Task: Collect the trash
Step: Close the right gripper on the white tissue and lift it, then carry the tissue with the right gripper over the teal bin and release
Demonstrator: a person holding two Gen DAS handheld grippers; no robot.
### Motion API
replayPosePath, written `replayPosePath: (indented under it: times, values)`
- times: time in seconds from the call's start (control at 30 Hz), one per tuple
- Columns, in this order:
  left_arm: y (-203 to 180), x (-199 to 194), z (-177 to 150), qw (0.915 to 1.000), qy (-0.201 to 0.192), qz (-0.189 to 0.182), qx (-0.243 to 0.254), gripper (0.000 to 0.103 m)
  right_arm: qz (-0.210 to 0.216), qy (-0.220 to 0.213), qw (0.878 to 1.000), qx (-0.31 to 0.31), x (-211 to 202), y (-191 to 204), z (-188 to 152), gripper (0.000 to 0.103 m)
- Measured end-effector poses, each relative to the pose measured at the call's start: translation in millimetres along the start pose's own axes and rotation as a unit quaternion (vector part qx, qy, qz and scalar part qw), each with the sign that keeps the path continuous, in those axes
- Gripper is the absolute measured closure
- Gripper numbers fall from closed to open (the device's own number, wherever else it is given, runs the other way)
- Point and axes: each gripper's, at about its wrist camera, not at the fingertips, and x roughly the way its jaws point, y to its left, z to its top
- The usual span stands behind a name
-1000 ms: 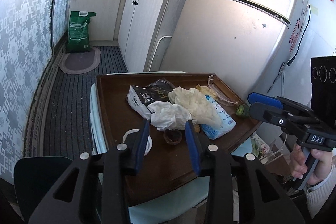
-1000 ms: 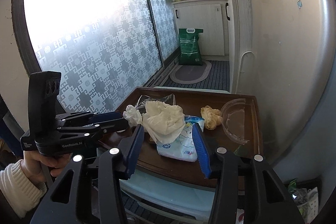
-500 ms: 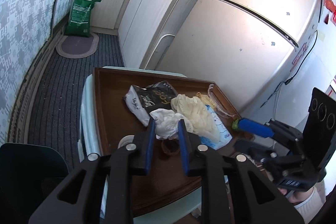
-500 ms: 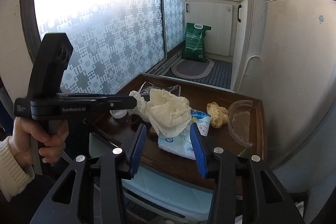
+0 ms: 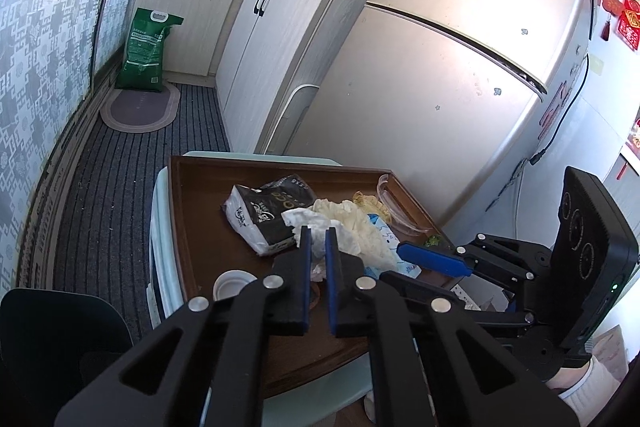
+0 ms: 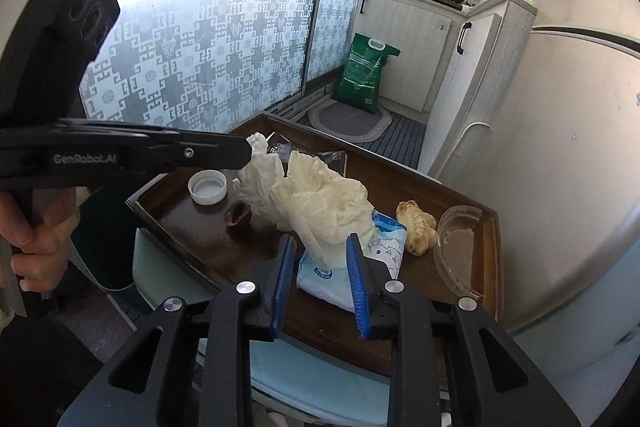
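Note:
A brown wooden tray (image 5: 192, 227) (image 6: 400, 179) holds the trash. My left gripper (image 5: 316, 231) (image 6: 246, 149) is shut on a crumpled white tissue (image 5: 308, 219) (image 6: 260, 183) near the tray's middle. Beside it lies a cream crumpled paper (image 5: 360, 227) (image 6: 324, 203) on top of a blue-and-white tissue pack (image 6: 384, 247). My right gripper (image 6: 320, 239) (image 5: 404, 250) straddles the lower end of the cream paper. Its jaws are closing, and a small gap still shows at the left pad. A black-and-white snack bag (image 5: 264, 215) lies behind the tissue.
Also on the tray are a white bottle cap (image 6: 207, 187), a brown shell (image 6: 239, 215), a ginger root (image 6: 416, 227) and a clear plastic dish (image 6: 456, 247). The fridge (image 5: 440, 87) stands close on the right and a dark chair (image 5: 60, 339) at the near left.
My left jaws closed from wide open onto the white tissue. My right gripper came forward and down over the cream paper, rolled, and its jaws narrowed.

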Motion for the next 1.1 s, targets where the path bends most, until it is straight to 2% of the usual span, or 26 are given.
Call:
replayPosePath:
  times: [0.17, 0.23, 0.43, 0.63, 0.83, 1.0, 1.1]
  values:
    - [1, -9, -1, 0.9999, -0.012, -0.007, 0.003, 0.096, -0.014, 0.014, 1.000, -0.013, 12, 6, 1, 0.086]
    - [0, -14, -1, 0.9997, -0.021, -0.010, 0.004, 0.096, -0.020, 0.010, 1.000, -0.015, 13, 9, 4, 0.096]
    - [-9, -38, 4, 0.9966, -0.079, -0.007, 0.025, 0.096, -0.017, -0.009, 1.000, 0.012, 3, 2, 9, 0.101]
    - [-18, -59, 6, 0.9896, -0.127, 0.031, 0.060, 0.096, 0.011, -0.032, 0.997, 0.066, -11, -9, 18, 0.101]
    - [-8, -74, 3, 0.9840, -0.144, 0.080, 0.068, 0.096, 0.041, -0.069, 0.991, 0.111, -35, -20, 35, 0.101]
    - [6, -92, -2, 0.9765, -0.156, 0.126, 0.079, 0.096, 0.060, -0.098, 0.985, 0.127, -54, -23, 48, 0.101]
    - [22, -103, -5, 0.9741, -0.158, 0.147, 0.067, 0.096, 0.066, -0.109, 0.984, 0.125, -59, -17, 57, 0.101]
